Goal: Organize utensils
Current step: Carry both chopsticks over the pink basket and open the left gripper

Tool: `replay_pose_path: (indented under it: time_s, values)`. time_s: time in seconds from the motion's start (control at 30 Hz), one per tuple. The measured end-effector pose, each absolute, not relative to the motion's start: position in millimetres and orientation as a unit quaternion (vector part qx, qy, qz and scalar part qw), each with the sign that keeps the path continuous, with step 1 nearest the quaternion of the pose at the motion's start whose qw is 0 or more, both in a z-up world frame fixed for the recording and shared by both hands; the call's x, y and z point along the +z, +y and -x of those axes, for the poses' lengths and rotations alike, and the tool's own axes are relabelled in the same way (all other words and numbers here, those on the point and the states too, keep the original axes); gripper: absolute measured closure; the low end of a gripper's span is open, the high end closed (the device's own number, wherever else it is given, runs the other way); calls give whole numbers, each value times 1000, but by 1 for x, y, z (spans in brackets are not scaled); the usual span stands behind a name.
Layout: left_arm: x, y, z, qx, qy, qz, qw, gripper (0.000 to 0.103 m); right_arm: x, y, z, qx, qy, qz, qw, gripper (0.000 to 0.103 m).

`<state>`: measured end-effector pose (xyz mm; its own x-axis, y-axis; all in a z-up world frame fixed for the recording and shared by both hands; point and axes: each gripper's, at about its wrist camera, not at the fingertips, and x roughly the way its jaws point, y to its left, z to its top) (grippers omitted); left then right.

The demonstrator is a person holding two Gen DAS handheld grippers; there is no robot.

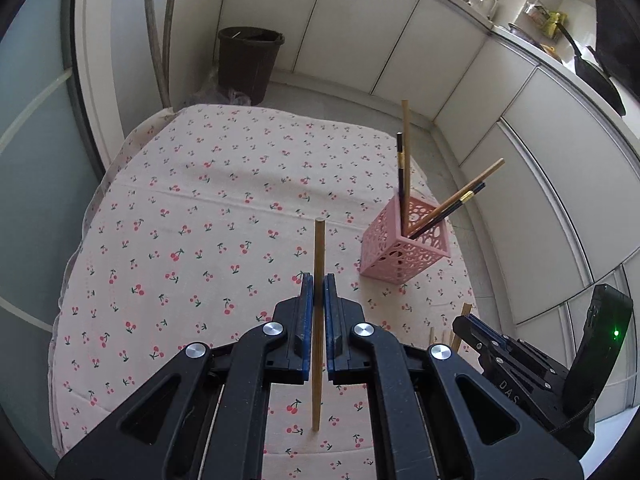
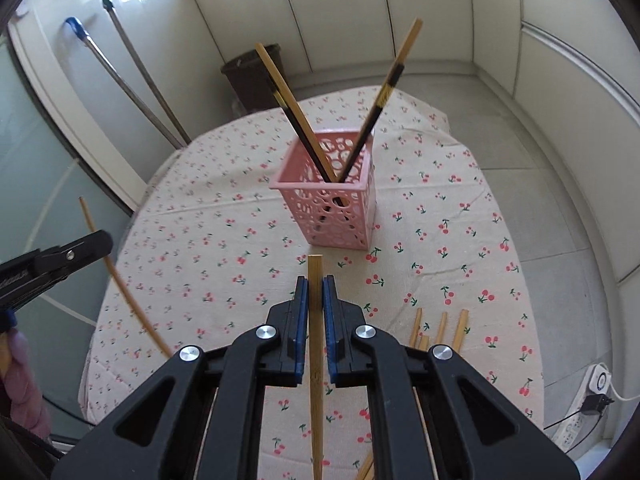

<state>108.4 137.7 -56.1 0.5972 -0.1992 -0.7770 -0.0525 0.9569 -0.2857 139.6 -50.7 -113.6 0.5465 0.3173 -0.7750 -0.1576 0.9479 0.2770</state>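
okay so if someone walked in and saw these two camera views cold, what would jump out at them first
Probably the pink holder standing on the cherry-print tablecloth, with four chopsticks fanning out of it in two leaning pairs. Next, each gripper's jaws are shut on a single bamboo chopstick: the left gripper holds one, the right gripper another. More loose chopsticks lie on the cloth near the right gripper.

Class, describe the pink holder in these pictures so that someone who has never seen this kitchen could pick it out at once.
Start at the table under the cherry-print cloth. Towards its far side, beyond the right gripper, stands the pink holder, a square upright basket. Its walls are pierced with round holes, and four chopsticks lean out of its open top, unlike the loose wooden chopsticks lying flat on the cloth.
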Motion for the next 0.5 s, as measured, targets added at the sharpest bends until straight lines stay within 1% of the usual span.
replay_pose_path:
  time_s: [0.23,0.5]
  values:
    - [-28,122,-90,-60,414,107,902,98,-85,-62,-110,163,433,-100,881,95]
    - [-6,123,-75,-60,389,99,914,98,-47,-77,-88,182,387,-119,896,95]
